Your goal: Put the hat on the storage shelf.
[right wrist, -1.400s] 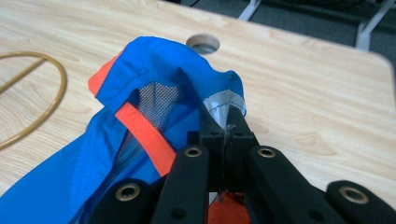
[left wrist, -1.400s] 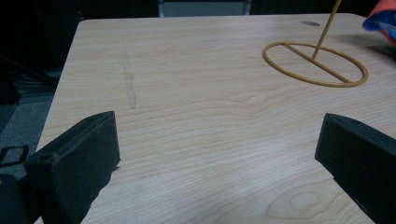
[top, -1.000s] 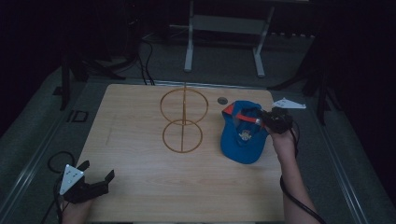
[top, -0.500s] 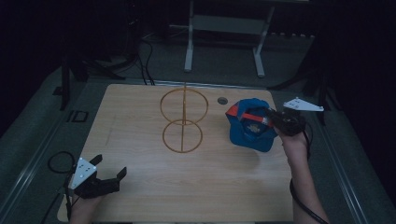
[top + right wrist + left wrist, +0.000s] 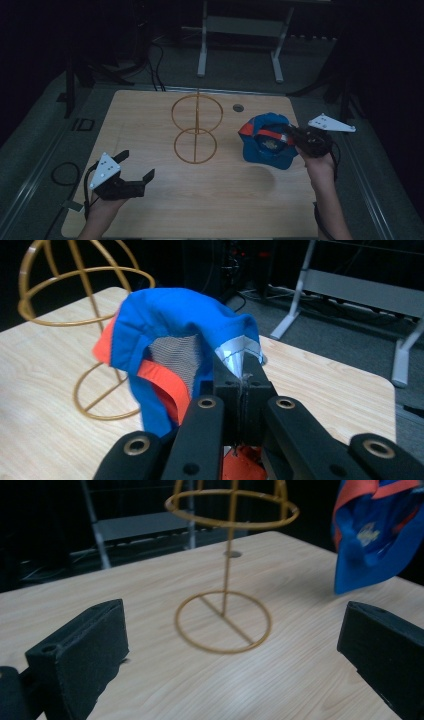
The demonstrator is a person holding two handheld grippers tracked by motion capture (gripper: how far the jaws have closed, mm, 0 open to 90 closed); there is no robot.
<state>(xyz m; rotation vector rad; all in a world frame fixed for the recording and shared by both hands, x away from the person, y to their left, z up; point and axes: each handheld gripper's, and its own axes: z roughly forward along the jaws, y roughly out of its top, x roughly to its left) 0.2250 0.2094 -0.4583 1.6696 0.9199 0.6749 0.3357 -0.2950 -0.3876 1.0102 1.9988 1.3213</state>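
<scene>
My left claw (image 5: 135, 172) hovers over the near left part of the tabletop (image 5: 150, 115), released, its two blocky black jaws spread wide with nothing between them. A grey three-cornered plate sits on top of it. In the left gripper view the jaws look matte and square-edged, and the pale wood grain of the tabletop runs between them.

Ahead of that claw, near the middle of the tabletop, stands the wire stand (image 5: 196, 131): thin golden metal, a flat ring with a crossbar for a base, a slim upright rod, and rounded hoops on top. It is well apart from my left claw and stands upright on its own.

To the right of the stand is the cap (image 5: 267, 145), blue cloth with an orange band and a small printed patch on it. It hangs in the air above the tabletop, with its shadow on the wood below, near the stand but not touching it. In the right gripper view I see grey mesh lining inside it, a silvery tape along the hem, and soft, crumpled folds.

My right claw (image 5: 292, 134) is clenched on the cap's edge, jaws pressed together with the fabric pinched between them, at the cap's right side.
</scene>
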